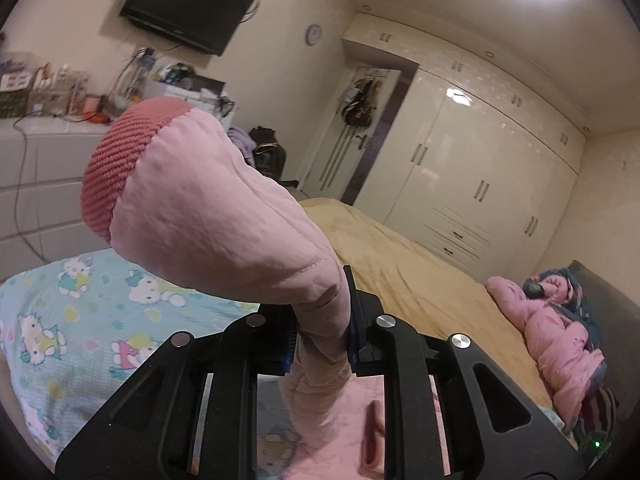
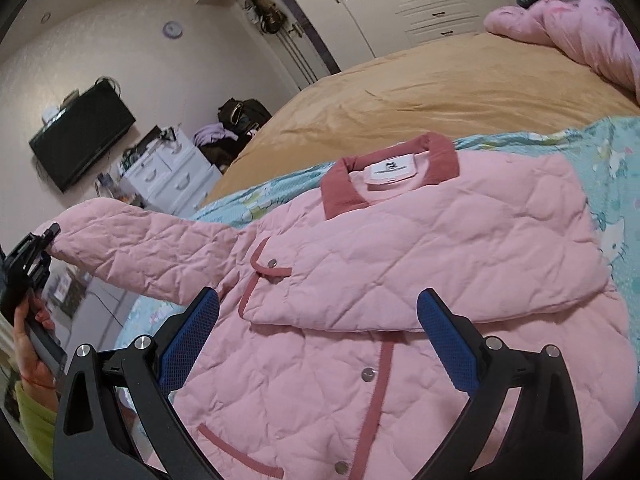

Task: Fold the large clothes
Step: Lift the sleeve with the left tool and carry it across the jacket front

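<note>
Partly folded: jacket (image 2: 400,280) flat on bed (image 2: 440,92), one sleeve (image 2: 460,264) across chest. Other sleeve (image 1: 224,216) lifted, pinched in left gripper (image 1: 320,336); right gripper (image 2: 320,344) open, empty. Body folds remaining.

The pink quilted jacket (image 2: 400,280) lies front up and spread flat, its body reaching under and between the wide-apart blue fingers (image 2: 192,340) of the right gripper (image 2: 320,340), which do not touch it. It has a darker rose ribbed collar (image 2: 440,152) at the end far beyond those fingertips, a white label inside the neck, rose piping along the front edges and pocket, and silver snaps. One sleeve is folded across the chest, just ahead of the fingertips. The other sleeve (image 1: 224,216) is lifted off to the side, pinched between the closed fingers of the left gripper (image 1: 320,344), its rose knit cuff (image 1: 124,160) sticking out past them.
</note>
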